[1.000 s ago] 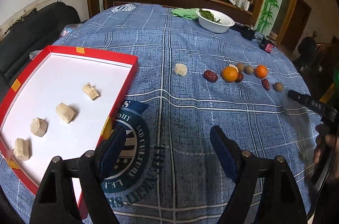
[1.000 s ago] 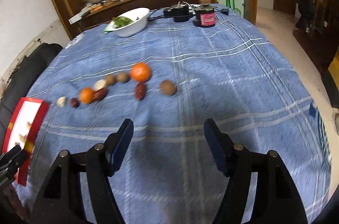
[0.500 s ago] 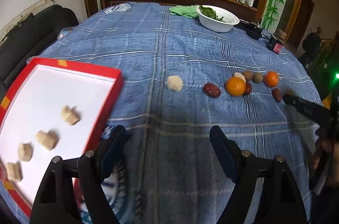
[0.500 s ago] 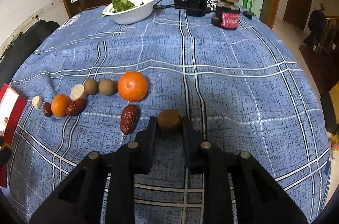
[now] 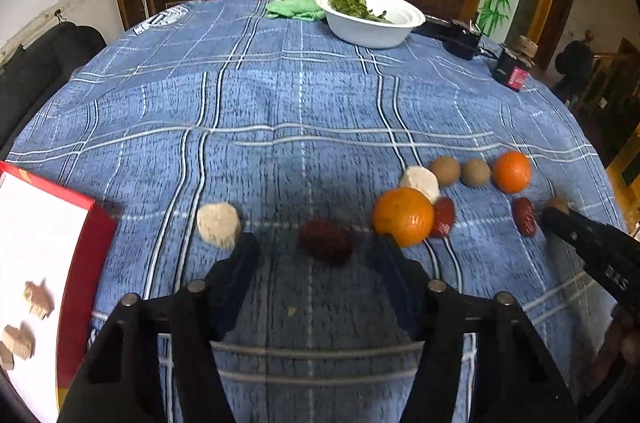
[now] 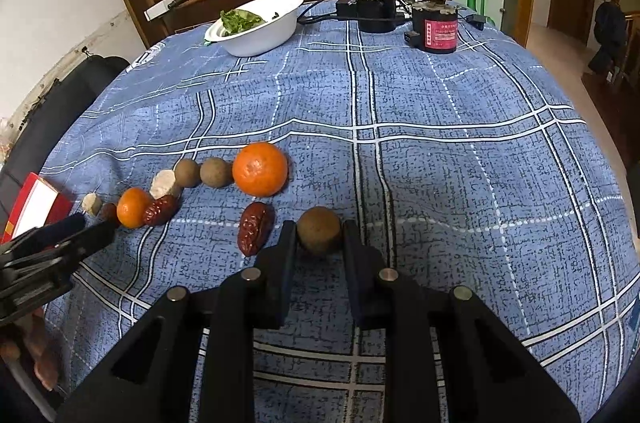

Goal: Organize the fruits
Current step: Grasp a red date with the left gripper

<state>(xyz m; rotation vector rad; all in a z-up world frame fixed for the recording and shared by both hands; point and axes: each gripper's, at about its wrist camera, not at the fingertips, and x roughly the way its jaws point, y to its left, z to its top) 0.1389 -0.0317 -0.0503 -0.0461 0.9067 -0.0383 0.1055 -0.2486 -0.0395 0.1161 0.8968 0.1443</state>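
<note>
Far left of my left cam there's the red-rimmed white tray (image 5: 90, 219) with a few pale beige chunks (image 5: 38, 299) in it, sitting on the blue plaid tablecloth (image 5: 300, 95). Next comes a round beige lump (image 5: 218, 225) just off my left gripper (image 5: 316, 255), whose jaws are closing around a dark red wrinkled date (image 5: 326, 242); it's blurry, but the pads don't look like they're touching it yet. Right of that sits a small orange mandarin (image 5: 404, 217), then two brown round longans (image 5: 460, 171) and a second orange mandarin (image 5: 512, 172). Over on the right cam, my right gripper (image 6: 319, 237) is clamped on a brown round longan (image 6: 319, 230), with another red date (image 6: 255, 227) just beside it. A white bowl of green leaves (image 6: 260, 25) is at the far edge.
</note>
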